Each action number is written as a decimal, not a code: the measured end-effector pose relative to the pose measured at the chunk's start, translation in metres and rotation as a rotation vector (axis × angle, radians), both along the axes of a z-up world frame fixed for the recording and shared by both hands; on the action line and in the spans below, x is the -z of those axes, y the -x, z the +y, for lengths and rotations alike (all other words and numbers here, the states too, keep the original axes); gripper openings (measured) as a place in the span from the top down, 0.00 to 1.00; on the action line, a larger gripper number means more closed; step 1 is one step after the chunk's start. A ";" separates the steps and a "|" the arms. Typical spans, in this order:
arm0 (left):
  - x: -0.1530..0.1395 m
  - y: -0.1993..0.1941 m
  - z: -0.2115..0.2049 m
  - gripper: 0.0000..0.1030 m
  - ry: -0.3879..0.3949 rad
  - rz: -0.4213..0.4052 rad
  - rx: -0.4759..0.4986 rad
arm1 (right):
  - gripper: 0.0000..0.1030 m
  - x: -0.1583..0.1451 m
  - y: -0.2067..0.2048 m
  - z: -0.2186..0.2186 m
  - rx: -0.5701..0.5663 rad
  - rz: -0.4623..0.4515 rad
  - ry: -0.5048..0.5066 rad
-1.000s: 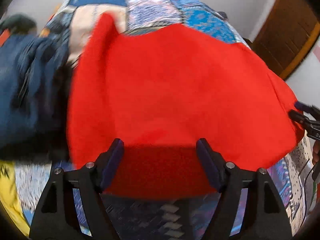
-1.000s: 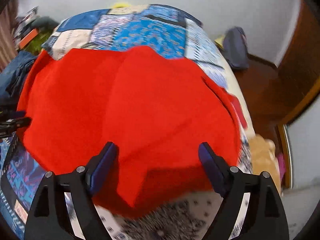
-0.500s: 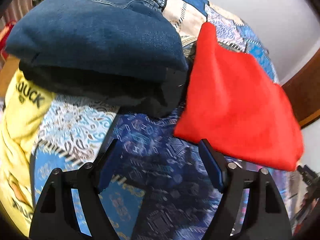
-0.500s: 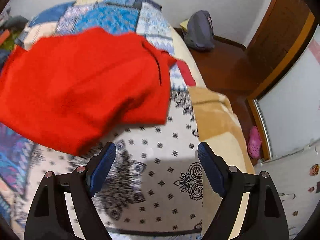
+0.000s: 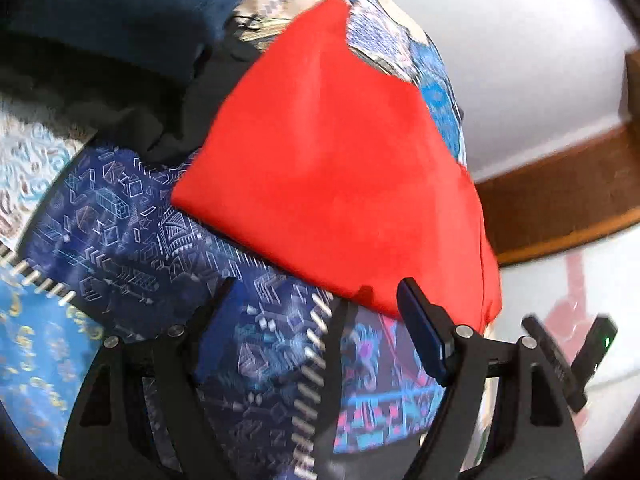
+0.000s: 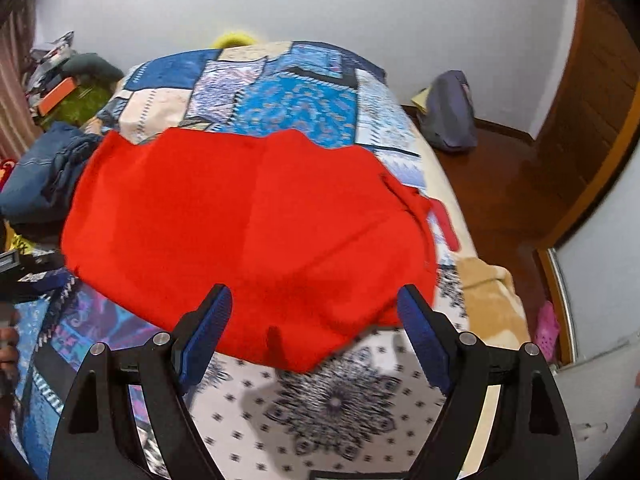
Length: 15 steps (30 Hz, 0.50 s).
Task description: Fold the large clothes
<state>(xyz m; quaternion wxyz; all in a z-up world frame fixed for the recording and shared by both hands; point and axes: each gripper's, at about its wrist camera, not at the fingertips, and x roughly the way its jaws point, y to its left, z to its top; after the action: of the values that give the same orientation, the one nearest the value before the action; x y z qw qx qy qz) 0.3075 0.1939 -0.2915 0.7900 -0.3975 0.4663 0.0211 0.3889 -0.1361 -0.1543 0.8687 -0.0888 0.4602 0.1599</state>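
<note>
Left wrist view: the left gripper [image 5: 320, 312] is spread wide, empty, above the patchwork blue bedspread [image 5: 120, 240]; the folded bright red fabric garment [image 5: 340, 168] lies just ahead.
Right wrist view: the right gripper [image 6: 314, 320] gapes empty over the garment's [image 6: 248, 232] near edge

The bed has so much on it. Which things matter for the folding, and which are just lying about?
Part of the job:
- red garment, spread on the patchwork bedspread
- left tongs and right tongs, both open and empty

Just lying about:
- folded jeans beside the garment
- grey bag on the floor
- tan blanket
- pink shoe
</note>
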 end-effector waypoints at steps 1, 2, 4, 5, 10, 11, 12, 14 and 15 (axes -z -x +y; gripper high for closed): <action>0.002 -0.001 0.003 0.24 0.006 -0.017 -0.035 | 0.21 0.001 -0.001 0.003 -0.005 0.001 -0.005; 0.004 -0.003 0.006 0.24 0.023 -0.028 -0.057 | 0.21 0.003 -0.003 0.007 -0.011 0.005 -0.011; 0.009 -0.007 0.013 0.24 0.058 -0.045 -0.090 | 0.21 0.006 -0.006 0.014 -0.014 0.013 -0.018; 0.013 -0.011 0.017 0.24 0.085 -0.062 -0.114 | 0.21 0.008 -0.008 0.016 -0.016 0.018 -0.023; 0.025 -0.032 0.030 0.24 0.162 -0.110 -0.160 | 0.21 0.012 -0.015 0.028 -0.009 0.037 -0.043; 0.027 -0.037 0.032 0.24 0.174 -0.112 -0.167 | 0.21 0.013 -0.016 0.030 -0.007 0.040 -0.046; 0.028 -0.044 0.032 0.24 0.181 -0.112 -0.171 | 0.21 0.015 -0.020 0.033 -0.004 0.045 -0.049; 0.029 -0.057 0.035 0.25 0.188 -0.120 -0.171 | 0.21 0.018 -0.024 0.036 0.005 0.054 -0.052; 0.029 -0.063 0.036 0.26 0.189 -0.123 -0.172 | 0.21 0.019 -0.026 0.037 0.009 0.059 -0.056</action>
<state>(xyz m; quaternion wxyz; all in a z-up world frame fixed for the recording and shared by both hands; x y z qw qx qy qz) 0.3702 0.2301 -0.3201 0.7715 -0.5091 0.3810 0.0203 0.4151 -0.0988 -0.1732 0.8577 -0.0579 0.4813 0.1715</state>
